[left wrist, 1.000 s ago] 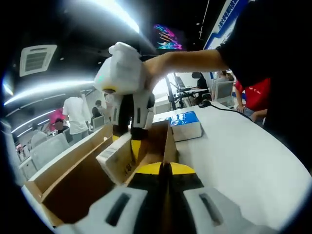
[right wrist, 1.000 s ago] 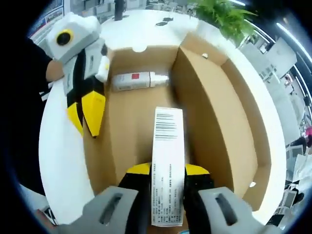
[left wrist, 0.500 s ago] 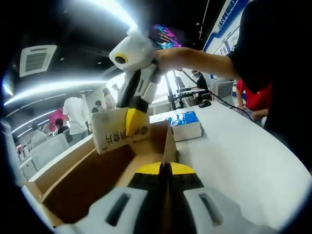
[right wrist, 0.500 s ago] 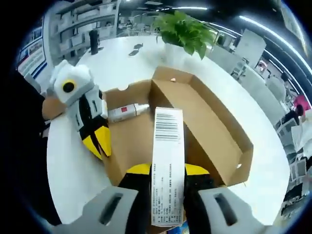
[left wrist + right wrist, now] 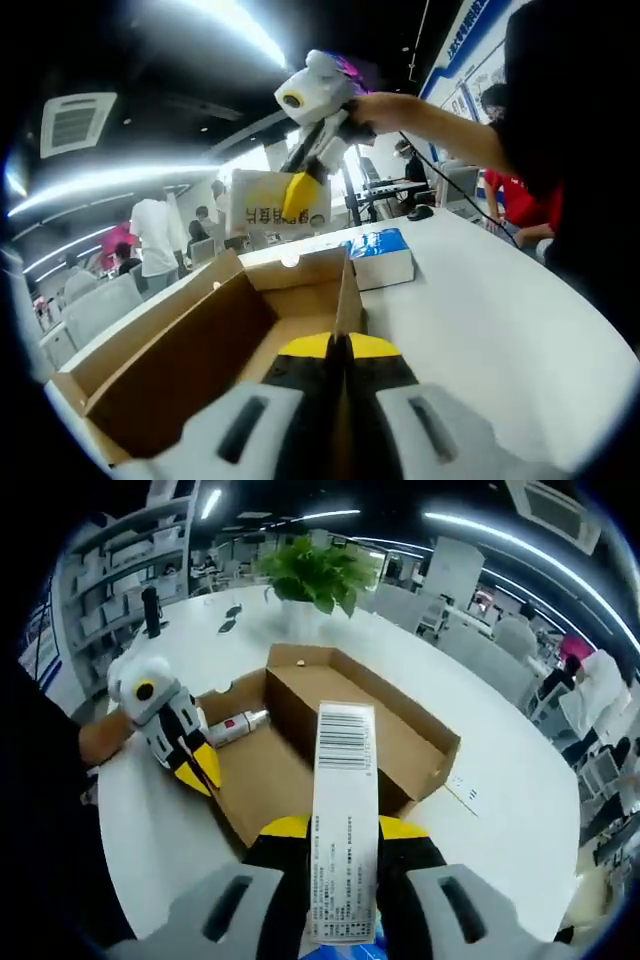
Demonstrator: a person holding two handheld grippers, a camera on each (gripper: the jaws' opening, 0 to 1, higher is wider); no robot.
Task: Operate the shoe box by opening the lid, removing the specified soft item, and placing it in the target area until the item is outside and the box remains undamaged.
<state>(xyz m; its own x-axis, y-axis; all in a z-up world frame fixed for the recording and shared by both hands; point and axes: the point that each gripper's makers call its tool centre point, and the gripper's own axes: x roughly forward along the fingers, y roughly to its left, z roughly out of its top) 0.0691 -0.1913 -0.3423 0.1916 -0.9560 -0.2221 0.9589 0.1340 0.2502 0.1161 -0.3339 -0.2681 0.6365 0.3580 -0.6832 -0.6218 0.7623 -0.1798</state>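
The open cardboard shoe box (image 5: 400,742) lies on a white table, its lid folded back (image 5: 160,330). My left gripper (image 5: 338,345) is shut on the box's thin side wall (image 5: 347,295); in the right gripper view it is the white and yellow left gripper (image 5: 205,773) at the box's left edge. My right gripper (image 5: 345,832) is shut on a long white carton (image 5: 345,810) with a barcode, held high above the table. In the left gripper view the right gripper (image 5: 300,192) holds that carton (image 5: 262,205) in the air beyond the box. A small red-labelled tube (image 5: 235,723) lies inside the box.
A blue and white packet (image 5: 380,256) sits on the table (image 5: 500,330) just past the box. A potted plant (image 5: 318,575) stands at the table's far side. A person's arm (image 5: 440,125) reaches over the table. Several people and chairs are in the background.
My right gripper has lifted the white carton up out of the box and well above the table. The left gripper has stayed shut on the box wall.
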